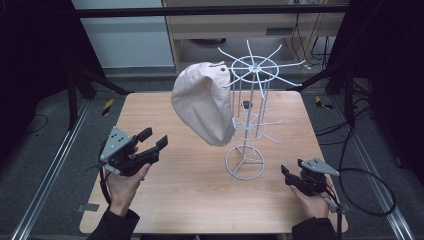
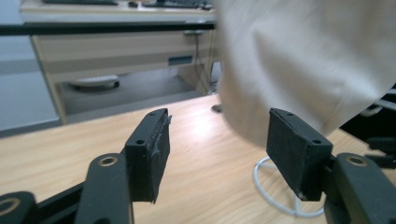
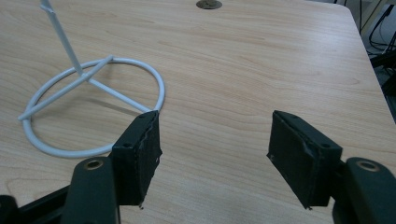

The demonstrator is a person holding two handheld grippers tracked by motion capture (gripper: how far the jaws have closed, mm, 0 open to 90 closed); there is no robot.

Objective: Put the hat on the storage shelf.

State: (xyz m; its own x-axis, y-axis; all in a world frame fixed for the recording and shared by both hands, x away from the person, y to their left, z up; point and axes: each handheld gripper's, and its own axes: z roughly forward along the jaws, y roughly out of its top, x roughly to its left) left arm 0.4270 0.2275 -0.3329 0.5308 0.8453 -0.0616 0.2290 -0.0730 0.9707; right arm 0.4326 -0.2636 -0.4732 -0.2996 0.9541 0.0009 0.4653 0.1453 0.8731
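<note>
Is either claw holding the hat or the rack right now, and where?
Nothing held. Left claw and right claw are both open; the beige hat hangs on the white wire rack.

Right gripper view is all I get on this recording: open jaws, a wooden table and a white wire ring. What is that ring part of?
Observer: It is the base of a tall white wire rack with spoke arms at two levels.
Operator: Anything hanging on it?
Observer: Yes, a beige cap hangs from an upper spoke on the rack's left side, clear of the table.
Operator: Where is the left gripper?
Observer: The left gripper is held above the table's left part, jaws open and aimed toward the cap without touching it.
Operator: And mine?
Observer: The right gripper sits low, right of the ring, open and empty.
</note>
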